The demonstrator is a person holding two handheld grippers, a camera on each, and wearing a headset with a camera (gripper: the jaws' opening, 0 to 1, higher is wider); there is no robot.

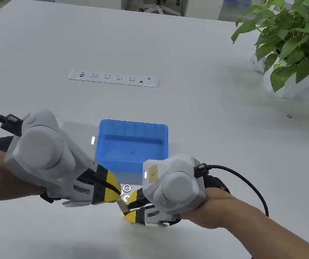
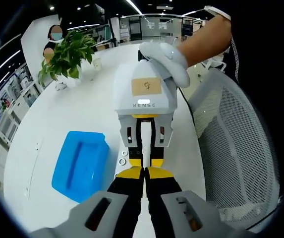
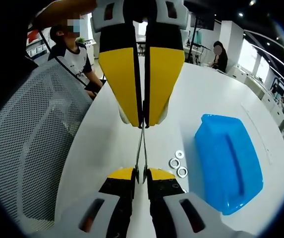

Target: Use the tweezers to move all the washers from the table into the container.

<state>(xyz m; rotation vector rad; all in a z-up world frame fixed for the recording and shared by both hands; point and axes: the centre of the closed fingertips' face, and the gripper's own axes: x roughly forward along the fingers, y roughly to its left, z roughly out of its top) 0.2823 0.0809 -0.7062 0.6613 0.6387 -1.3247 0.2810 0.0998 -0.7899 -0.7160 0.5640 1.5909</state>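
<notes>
The blue container (image 1: 132,145) stands on the white table (image 1: 208,108), just beyond both grippers. Three small metal washers (image 3: 179,163) lie on the table between the grippers and the container (image 3: 228,161); in the head view the washers (image 1: 126,188) sit right by the jaw tips. My left gripper (image 1: 115,190) and right gripper (image 1: 130,208) point at each other, tips almost meeting. Thin metal tweezers (image 3: 142,148) run from my right gripper (image 3: 142,176) to the left gripper (image 3: 142,124), and both are shut on them. In the left gripper view my left gripper (image 2: 144,171) faces the right gripper (image 2: 144,161).
A white power strip (image 1: 114,78) lies at the back of the table. A potted plant (image 1: 289,43) stands at the far right. A mesh chair (image 3: 37,134) sits beside the table's near edge, with a person (image 3: 75,54) behind it.
</notes>
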